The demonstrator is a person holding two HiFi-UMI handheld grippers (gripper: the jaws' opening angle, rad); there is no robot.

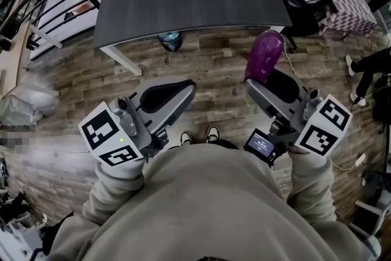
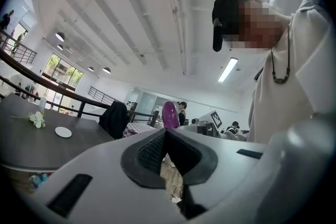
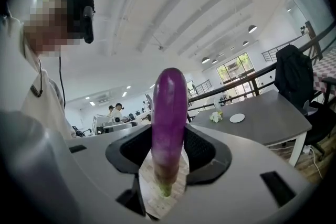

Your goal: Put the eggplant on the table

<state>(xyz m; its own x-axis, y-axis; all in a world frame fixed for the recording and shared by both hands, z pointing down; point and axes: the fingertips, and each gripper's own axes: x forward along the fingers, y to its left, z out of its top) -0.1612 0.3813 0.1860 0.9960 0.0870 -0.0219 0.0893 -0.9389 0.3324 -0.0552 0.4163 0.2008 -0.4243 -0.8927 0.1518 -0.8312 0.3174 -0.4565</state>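
The right gripper (image 1: 259,84) is clamping the eggplant (image 1: 264,55) upright above the wooden floor (image 1: 201,64), short of the dark tabletop (image 1: 232,3) at twelve o'clock. The left gripper (image 1: 188,90) is idling, jaws together and empty; reaching the tabletop and releasing are remaining
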